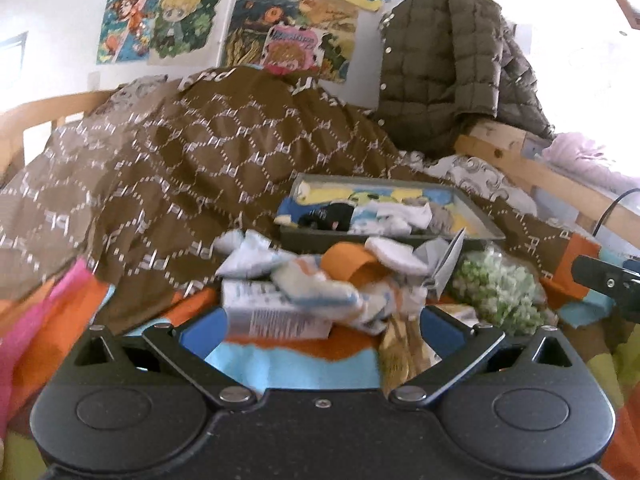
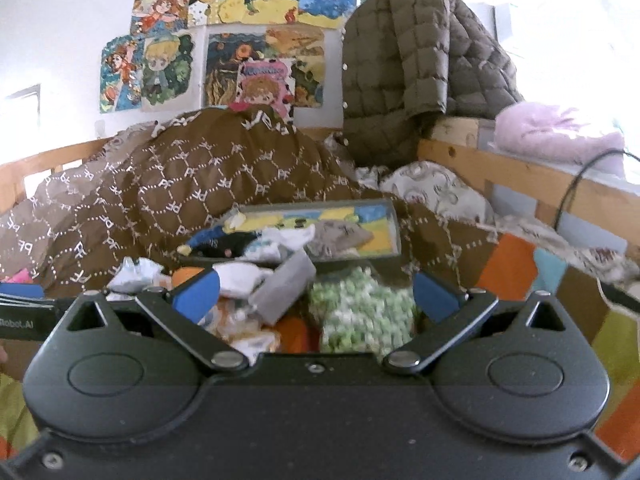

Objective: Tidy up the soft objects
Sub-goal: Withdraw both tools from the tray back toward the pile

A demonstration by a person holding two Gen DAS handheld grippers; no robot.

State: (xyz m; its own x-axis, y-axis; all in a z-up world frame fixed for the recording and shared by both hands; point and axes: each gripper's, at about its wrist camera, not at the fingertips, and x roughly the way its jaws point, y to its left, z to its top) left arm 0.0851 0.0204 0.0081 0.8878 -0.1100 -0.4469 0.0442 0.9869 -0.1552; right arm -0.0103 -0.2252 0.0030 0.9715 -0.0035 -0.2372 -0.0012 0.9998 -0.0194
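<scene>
A heap of small soft items, mostly white and orange socks [image 1: 320,276], lies on the bed in front of a grey tray [image 1: 484,230] that holds more socks and cloths. My left gripper [image 1: 322,330] is open just short of the heap, above a white printed packet [image 1: 276,314]. My right gripper [image 2: 316,294] is open too, its blue pads either side of a grey cloth [image 2: 284,286] and a green-and-white knobbly bundle [image 2: 364,312]. The same tray [image 2: 394,224] sits right behind them. Neither gripper holds anything.
A brown patterned duvet [image 1: 180,160] is bunched up to the left and behind. A quilted olive jacket [image 1: 440,68] hangs at the back right over a wooden bed rail [image 1: 532,172]. The bed sheet [image 1: 304,368] is orange, blue, pink and green. A black cable [image 2: 576,176] runs at right.
</scene>
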